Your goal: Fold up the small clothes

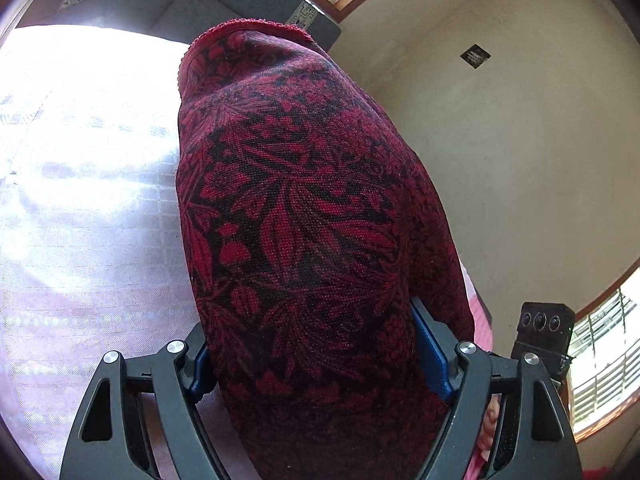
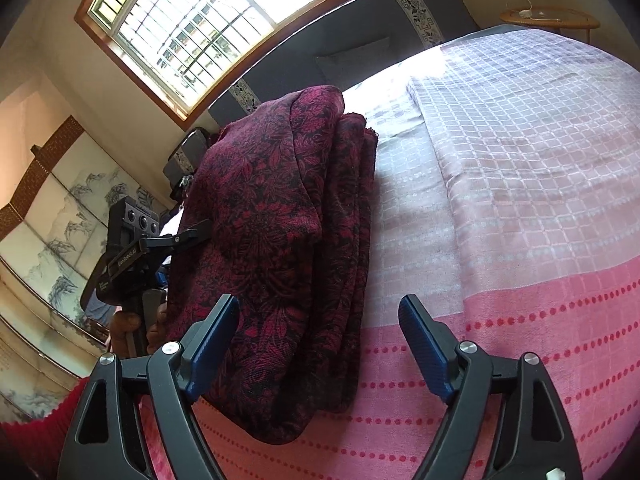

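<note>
From the left wrist, the left hand-held gripper [image 1: 316, 360] is clamping the red-and-black floral cloth [image 1: 296, 208], which is draping up over the pale checked bedspread [image 1: 88, 216].

From the right wrist, the right hand-held gripper [image 2: 320, 344] is standing with fingers apart, gripping nothing, beside the folded cloth lying on the bed.

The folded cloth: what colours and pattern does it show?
Dark red cloth with black floral leaves, clearest in the left wrist view.
</note>
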Available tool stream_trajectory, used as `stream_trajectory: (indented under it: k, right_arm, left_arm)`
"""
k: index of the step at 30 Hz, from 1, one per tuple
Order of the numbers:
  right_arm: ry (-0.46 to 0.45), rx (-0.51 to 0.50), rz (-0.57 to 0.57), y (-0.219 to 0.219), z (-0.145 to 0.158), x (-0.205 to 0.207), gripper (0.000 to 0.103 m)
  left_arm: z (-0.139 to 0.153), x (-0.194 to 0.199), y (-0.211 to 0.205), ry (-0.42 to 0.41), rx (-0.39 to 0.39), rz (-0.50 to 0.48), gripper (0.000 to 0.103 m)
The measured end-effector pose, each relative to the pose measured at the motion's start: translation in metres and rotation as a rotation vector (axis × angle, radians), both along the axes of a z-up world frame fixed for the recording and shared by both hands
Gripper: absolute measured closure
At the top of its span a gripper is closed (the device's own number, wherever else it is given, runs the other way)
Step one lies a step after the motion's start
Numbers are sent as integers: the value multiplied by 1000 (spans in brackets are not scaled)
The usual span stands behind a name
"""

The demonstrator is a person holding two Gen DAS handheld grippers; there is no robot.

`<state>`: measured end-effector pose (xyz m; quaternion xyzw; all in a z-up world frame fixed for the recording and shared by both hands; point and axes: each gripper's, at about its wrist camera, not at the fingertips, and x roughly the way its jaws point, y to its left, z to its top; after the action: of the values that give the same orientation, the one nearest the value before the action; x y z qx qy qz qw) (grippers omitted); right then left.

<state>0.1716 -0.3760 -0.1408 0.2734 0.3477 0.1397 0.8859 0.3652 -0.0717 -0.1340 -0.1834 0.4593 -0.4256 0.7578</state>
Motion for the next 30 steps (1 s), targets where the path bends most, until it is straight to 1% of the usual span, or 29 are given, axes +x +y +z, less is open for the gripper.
stream_trajectory:
  k: [2, 4, 9, 11, 14, 18, 20, 21, 23, 24, 26, 27, 28, 29, 30]
  right_arm:
    - [5, -11, -1, -4, 6, 14, 23]
    - [22, 4, 31, -8, 8, 35, 22]
    - [78, 27, 53, -14, 0, 80, 22]
    - [84, 43, 74, -15, -5, 93, 23]
    - [78, 102, 102, -19, -9, 105, 22]
    - [53, 170, 210, -7, -11, 110, 22]
    - [44, 123, 236, 3, -11, 110, 22]
    - [43, 122, 238, 2, -12, 111, 24]
    - [41, 157, 232, -6, -14, 112, 28]
    - [43, 160, 224, -10, -15, 114, 32]
    - [39, 171, 222, -12, -17, 114, 33]
    - [39, 160, 223, -10, -17, 114, 34]
    - [40, 138, 224, -6, -17, 114, 41]
    - [47, 135, 228, -3, -18, 114, 44]
    - [52, 146, 223, -4, -19, 114, 50]
  left_arm:
    - [-1, 1, -2, -1, -1, 0, 23]
    - [-3, 2, 0, -3, -4, 2, 23]
    - [-5, 1, 0, -10, -6, 0, 23]
    - [-5, 1, 0, -12, -7, 0, 23]
    - [-5, 0, 1, -14, -8, -1, 23]
    - [-5, 0, 2, -16, -11, -3, 23]
    - [-5, -1, 2, -19, -10, -3, 23]
    - [-5, -1, 2, -19, -11, -3, 23]
    - [-4, -1, 2, -21, -11, -2, 23]
    - [-4, -2, 2, -22, -11, -2, 23]
    - [-4, -2, 2, -22, -13, -1, 23]
    - [-4, -2, 2, -23, -12, -1, 23]
    - [-4, -2, 2, -23, -11, 0, 23]
    - [-3, -2, 2, -22, -10, 3, 23]
    - [-3, -2, 2, -22, -7, 7, 23]
